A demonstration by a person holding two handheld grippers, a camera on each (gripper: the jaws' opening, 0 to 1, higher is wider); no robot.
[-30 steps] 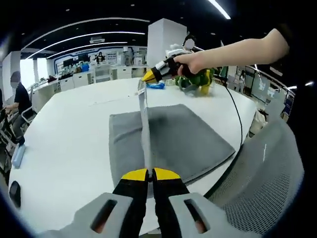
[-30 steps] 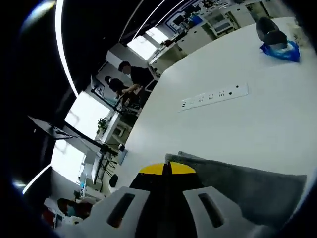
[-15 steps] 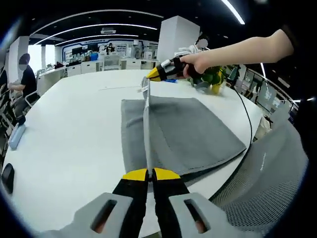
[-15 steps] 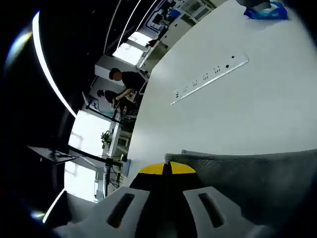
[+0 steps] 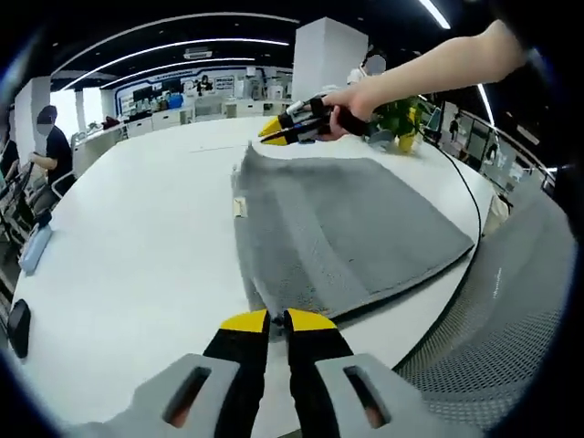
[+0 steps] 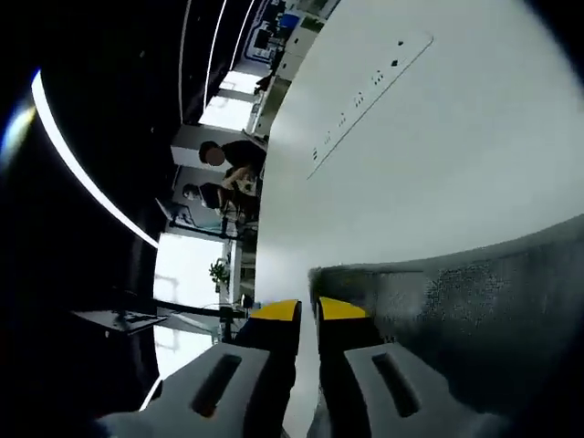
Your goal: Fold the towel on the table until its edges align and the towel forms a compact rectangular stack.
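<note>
The grey towel (image 5: 356,228) runs lengthwise away from the left gripper (image 5: 270,319), whose jaws look slightly parted at its near corner. The right gripper (image 5: 278,134) hovers at the far corner, also just released.

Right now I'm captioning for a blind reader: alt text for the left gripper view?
A grey towel lies folded on a white table, its near corner between the left hand-held gripper tips. Across it, a hand holds the right hand-held gripper at the far corner.

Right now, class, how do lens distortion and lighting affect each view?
Left gripper view: fisheye bends the table edge and ceiling lights into arcs; the towel is evenly lit and sharp. Right gripper view: rolled sideways, half dark, table washed pale, towel blurred close up.
</note>
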